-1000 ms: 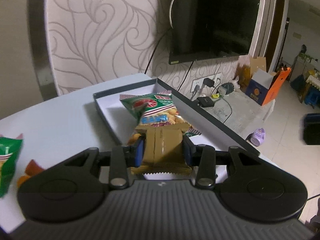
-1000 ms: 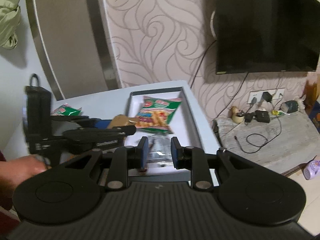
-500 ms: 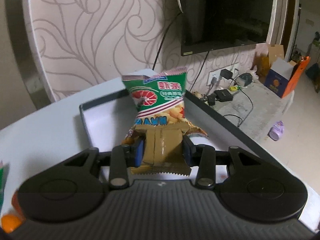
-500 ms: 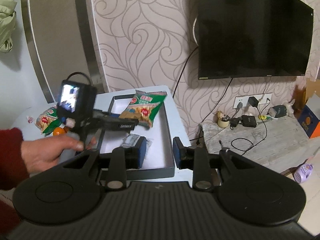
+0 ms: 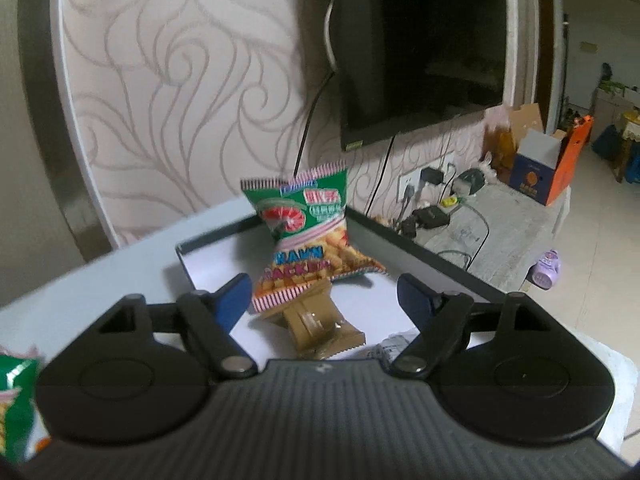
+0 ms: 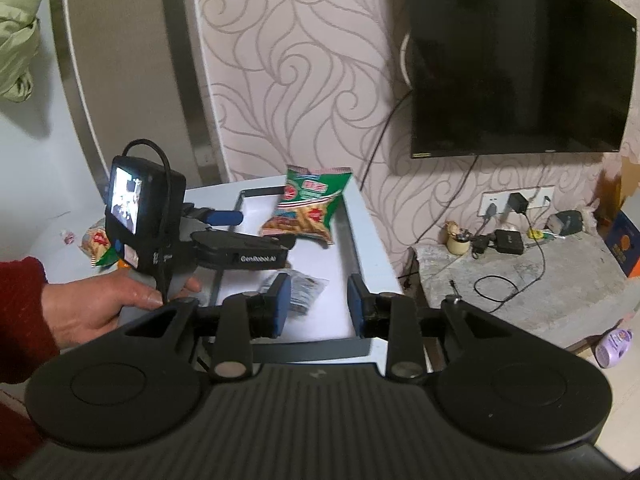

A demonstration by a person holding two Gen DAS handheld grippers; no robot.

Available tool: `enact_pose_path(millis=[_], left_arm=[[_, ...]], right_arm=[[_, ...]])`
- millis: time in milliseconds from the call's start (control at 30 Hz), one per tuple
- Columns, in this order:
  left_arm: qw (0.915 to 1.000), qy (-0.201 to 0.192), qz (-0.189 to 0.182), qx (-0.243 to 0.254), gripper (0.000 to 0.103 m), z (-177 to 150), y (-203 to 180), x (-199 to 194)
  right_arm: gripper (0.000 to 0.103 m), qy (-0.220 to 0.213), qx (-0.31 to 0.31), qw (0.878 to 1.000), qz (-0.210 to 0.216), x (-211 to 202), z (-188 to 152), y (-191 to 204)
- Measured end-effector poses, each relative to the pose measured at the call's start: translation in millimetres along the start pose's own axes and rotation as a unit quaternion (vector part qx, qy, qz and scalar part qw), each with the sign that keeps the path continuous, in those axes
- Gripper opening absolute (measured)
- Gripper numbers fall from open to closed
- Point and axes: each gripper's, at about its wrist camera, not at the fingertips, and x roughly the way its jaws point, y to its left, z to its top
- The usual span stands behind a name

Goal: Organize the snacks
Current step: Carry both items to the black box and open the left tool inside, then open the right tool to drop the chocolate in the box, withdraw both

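A dark-rimmed tray (image 5: pixel 420 248) with a white floor sits on the pale table. In it lies a brown snack packet (image 5: pixel 320 324), with a green prawn cracker bag (image 5: pixel 308 236) leaning over its far end. My left gripper (image 5: pixel 322 286) hovers above the brown packet with its jaws opening, and the pads are off the packet. From the right wrist view, the left gripper (image 6: pixel 256 228) reaches over the tray (image 6: pixel 304 348) toward the cracker bag (image 6: pixel 310 204). My right gripper (image 6: pixel 318 300) is at the tray's near end, jaws opening, nothing pinched. A clear packet (image 6: pixel 300 286) lies by its left finger.
A second green snack bag (image 6: pixel 98 244) and small orange pieces lie on the table left of the tray. A hand in a red sleeve (image 6: pixel 100 304) holds the left gripper. A wall-mounted TV (image 6: pixel 520 60) hangs beyond. Right of the table is a low stone ledge (image 6: pixel 520 272) with chargers and cables.
The left jaws spread apart and let go of the brown packet, which now lies in the tray under the cracker bag. The right jaws widened and drew back from the clear packet.
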Motion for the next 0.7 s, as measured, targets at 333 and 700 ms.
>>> enact_pose_path(millis=[333,700], left_arm=[[0.9995,-0.029,-0.013,0.001,0.081,2,9,-49],[0.9997,-0.025,-0.003,0.006,0.081,-36,28,-108]], right_arm=[[0.039,-0.001,-0.002,1.0,0.026,12,6,39],[0.052,-0.013,0.029,0.999,0.027,15,1,64]])
